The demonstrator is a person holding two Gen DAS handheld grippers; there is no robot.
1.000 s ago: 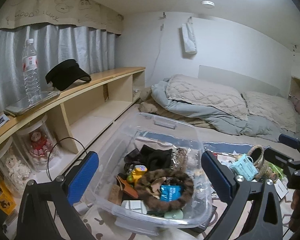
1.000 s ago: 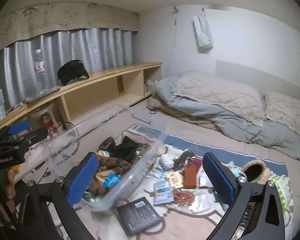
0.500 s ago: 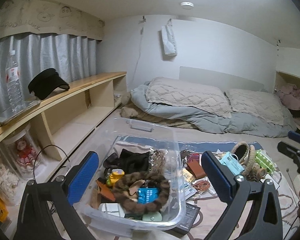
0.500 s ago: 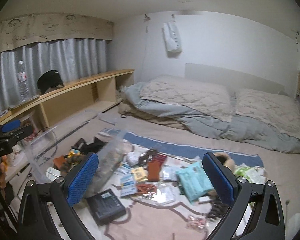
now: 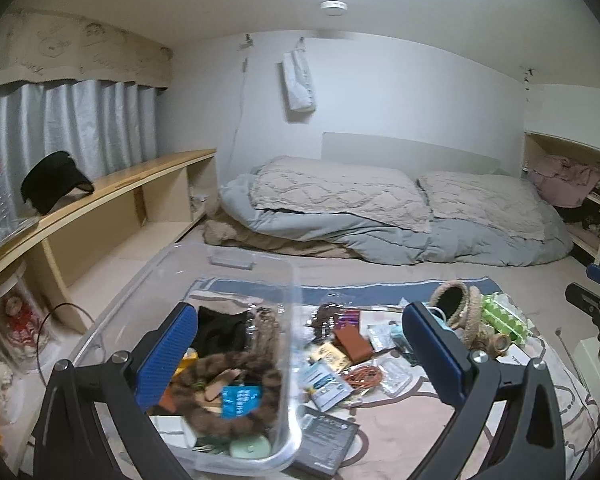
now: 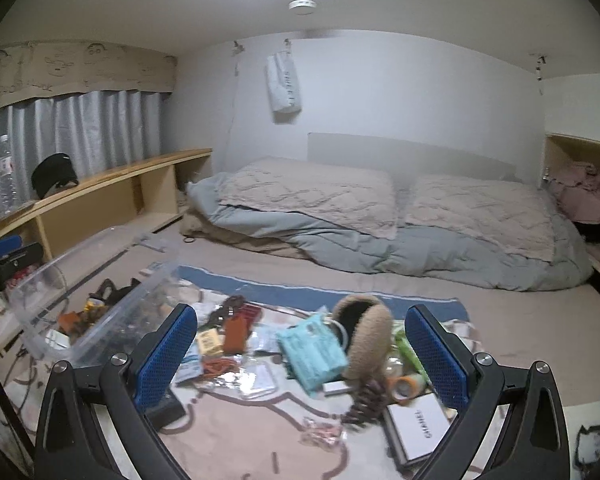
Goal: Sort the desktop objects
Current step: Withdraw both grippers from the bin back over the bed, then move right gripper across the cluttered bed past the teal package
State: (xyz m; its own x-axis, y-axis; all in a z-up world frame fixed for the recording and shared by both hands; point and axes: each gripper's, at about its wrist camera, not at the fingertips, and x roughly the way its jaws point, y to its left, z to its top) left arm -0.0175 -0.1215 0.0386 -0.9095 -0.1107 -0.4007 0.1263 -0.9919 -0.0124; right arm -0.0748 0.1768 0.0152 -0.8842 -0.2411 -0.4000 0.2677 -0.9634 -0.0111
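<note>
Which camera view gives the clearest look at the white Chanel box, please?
The right wrist view: the white Chanel box lies near the bottom right, between the open gripper's fingers, and its lettering is readable. In the left wrist view I cannot make it out among the clutter near the right finger.

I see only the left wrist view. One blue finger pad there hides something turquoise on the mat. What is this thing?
Observer: The right wrist view shows it whole: a turquoise pouch on the mat, next to a beige furry item.
Operator: Does the right gripper hold anything?
Observer: No. The right gripper is open, with nothing between its fingers.
Operator: Is something near it that I miss?
Observer: Yes, a white box printed CHANEL lies close to one of its fingers.
</note>
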